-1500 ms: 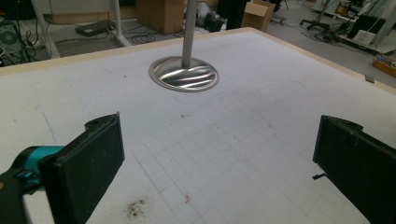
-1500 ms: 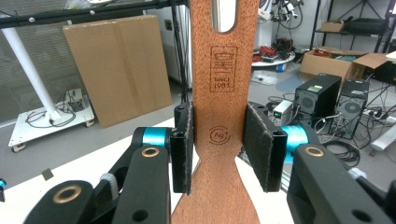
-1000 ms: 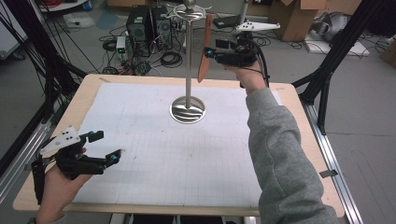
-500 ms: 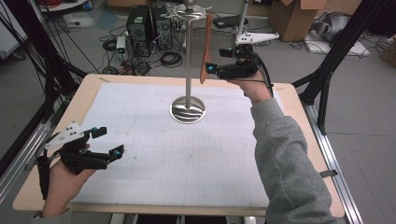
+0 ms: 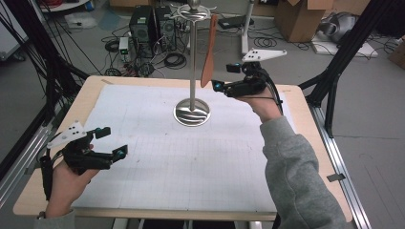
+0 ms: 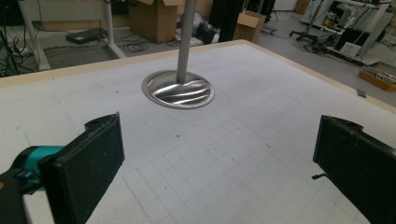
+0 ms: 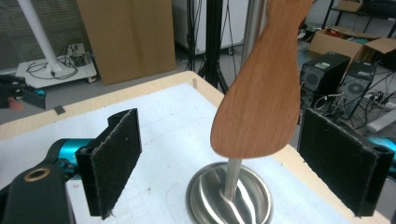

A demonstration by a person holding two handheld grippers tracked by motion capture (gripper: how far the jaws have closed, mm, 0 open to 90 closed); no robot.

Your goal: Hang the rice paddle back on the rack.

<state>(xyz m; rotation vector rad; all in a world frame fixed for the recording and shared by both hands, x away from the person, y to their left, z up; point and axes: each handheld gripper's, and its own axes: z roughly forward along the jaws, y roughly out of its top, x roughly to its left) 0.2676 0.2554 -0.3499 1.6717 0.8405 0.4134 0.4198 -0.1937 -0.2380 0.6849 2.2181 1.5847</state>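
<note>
your right gripper, upper centre of the high view, has just been opening; its jaws stand wide, gripping nothing, beside the wooden spatula hanging from the metal stand. your left gripper, lower left, is open and empty.

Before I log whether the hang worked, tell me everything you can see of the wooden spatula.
The wooden spatula is flat, reddish-brown wood with a broad rounded blade and a narrower handle above. It hangs blade down from the top of the metal stand, beside its pole and clear of the round base. In the right gripper view the blade sits between the open pads of the right gripper, whose jaws have just been opening; no pad touches it.
</note>
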